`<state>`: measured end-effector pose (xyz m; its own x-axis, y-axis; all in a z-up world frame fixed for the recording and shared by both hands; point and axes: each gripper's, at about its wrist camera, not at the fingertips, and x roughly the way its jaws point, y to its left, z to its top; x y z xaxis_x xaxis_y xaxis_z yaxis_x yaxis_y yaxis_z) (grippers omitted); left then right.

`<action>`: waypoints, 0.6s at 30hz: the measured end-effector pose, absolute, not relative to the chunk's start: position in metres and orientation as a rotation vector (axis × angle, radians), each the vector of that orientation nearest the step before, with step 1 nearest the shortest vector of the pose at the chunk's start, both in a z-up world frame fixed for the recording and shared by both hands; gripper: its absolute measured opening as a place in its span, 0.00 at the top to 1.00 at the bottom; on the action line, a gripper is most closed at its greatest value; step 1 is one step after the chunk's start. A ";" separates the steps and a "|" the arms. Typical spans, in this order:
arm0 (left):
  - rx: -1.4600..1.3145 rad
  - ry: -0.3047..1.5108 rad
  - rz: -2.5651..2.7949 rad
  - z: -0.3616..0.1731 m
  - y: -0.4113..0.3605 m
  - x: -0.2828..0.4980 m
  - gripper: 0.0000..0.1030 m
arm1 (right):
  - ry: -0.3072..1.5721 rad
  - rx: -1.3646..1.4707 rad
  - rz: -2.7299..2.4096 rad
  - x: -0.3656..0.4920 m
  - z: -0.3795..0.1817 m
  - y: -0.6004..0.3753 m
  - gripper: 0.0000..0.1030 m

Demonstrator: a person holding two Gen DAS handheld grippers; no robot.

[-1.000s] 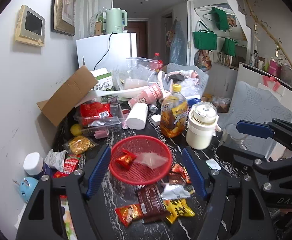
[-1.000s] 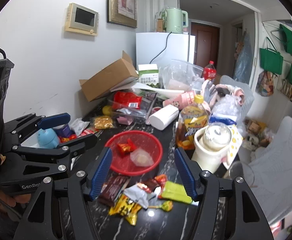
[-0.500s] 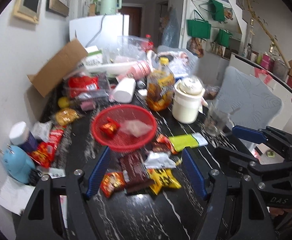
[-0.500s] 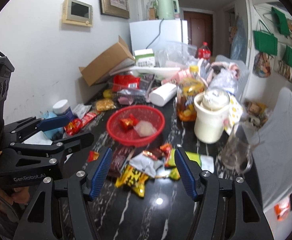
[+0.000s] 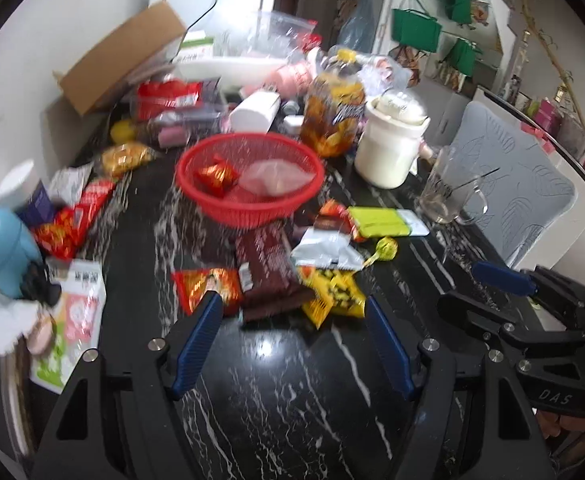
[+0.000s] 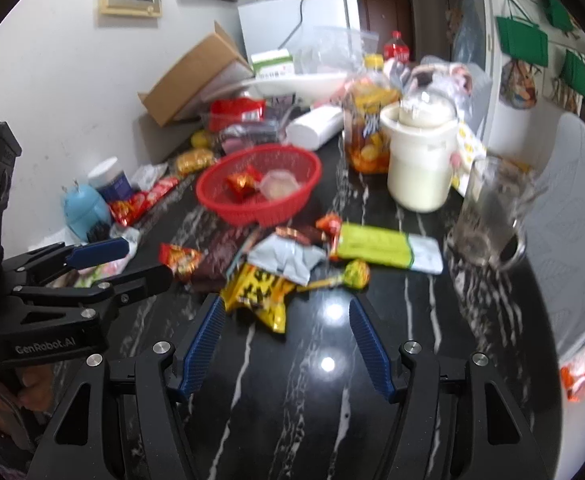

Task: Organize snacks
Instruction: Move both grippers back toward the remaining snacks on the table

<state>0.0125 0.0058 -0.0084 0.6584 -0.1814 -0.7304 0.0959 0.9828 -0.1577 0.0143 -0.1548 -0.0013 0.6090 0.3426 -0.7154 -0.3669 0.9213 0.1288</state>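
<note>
Hovering above a black marble table [image 5: 276, 408] with jaws spread wide and nothing between the pads: left gripper [image 5: 294, 304] and right gripper [image 6: 286, 308], both tilted down toward a loose heap of snacks. Just beyond the left gripper's tips — brown chocolate bar [image 5: 268, 264], red-orange packet [image 5: 206, 286] at its left, yellow-black packet [image 5: 332, 292] at its right, none touched. Just beyond the right gripper's tips — the same yellow-black packet [image 6: 258, 290], nearest its left pad, with a white crumpled wrapper [image 6: 288, 258] and a gold lollipop [image 6: 356, 274] a little farther on. Lime-green bar [image 6: 376, 246] lying flat, toward the glass mug [image 6: 492, 216]. Behind the heap, a red basket [image 5: 248, 204] holding a red wrapped sweet [image 5: 216, 174] and a clear pouch [image 5: 274, 178]. Behind the basket, a cream jar [image 5: 392, 148] and an orange drink bottle [image 5: 334, 108]. Motion blur over both views.
</note>
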 end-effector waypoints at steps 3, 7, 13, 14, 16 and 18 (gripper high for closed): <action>-0.145 0.865 -0.150 -0.021 0.013 0.012 0.29 | 0.868 -0.017 0.416 0.016 -0.019 -0.153 0.37; -0.174 0.891 -0.124 -0.037 0.023 0.012 0.29 | 0.915 -0.005 0.427 0.021 -0.038 -0.149 0.34; -0.191 0.916 -0.095 -0.052 0.035 0.018 0.29 | 0.967 0.029 0.449 0.034 -0.055 -0.141 0.24; -0.193 0.919 -0.092 -0.053 0.037 0.020 0.29 | 0.971 0.033 0.454 0.037 -0.056 -0.139 0.24; -0.196 0.923 -0.088 -0.055 0.040 0.024 0.29 | 0.984 0.035 0.463 0.044 -0.060 -0.135 0.21; -0.201 0.920 -0.085 -0.055 0.043 0.028 0.29 | 0.994 0.036 0.468 0.050 -0.063 -0.131 0.20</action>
